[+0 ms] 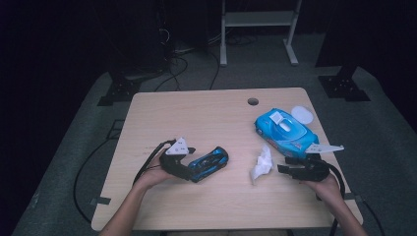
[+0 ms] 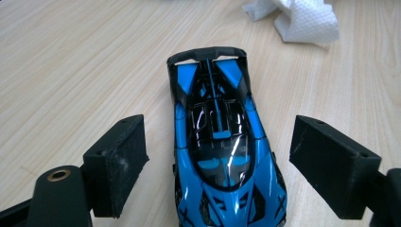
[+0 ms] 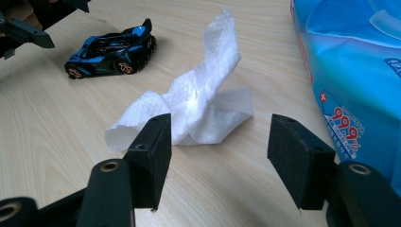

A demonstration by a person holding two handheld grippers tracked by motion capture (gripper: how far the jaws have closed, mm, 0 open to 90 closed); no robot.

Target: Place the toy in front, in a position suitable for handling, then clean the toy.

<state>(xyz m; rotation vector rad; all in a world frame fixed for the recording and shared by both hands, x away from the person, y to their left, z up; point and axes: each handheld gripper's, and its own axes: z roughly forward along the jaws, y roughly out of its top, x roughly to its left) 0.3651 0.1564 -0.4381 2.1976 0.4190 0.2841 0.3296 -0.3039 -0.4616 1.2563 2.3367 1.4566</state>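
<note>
A blue and black toy car [image 1: 209, 163] stands on the wooden table [image 1: 196, 118] left of centre. My left gripper [image 1: 193, 167] is open around it. In the left gripper view the car [image 2: 222, 151] lies lengthwise between the two black pads [image 2: 118, 161], with a gap on each side. A crumpled white wipe [image 1: 261, 164] lies to the right of the car. My right gripper [image 1: 286, 164] is open just right of the wipe. In the right gripper view the wipe [image 3: 198, 104] lies just ahead of the open jaws, touching neither pad, and the car [image 3: 111, 49] shows beyond.
A blue pack of wet wipes [image 1: 285, 130] lies at the right of the table, close behind my right gripper, and fills the right side [image 3: 350, 71] of its view. A white round lid [image 1: 302, 115] lies beside the pack. A cable hole [image 1: 253, 101] sits near the far edge.
</note>
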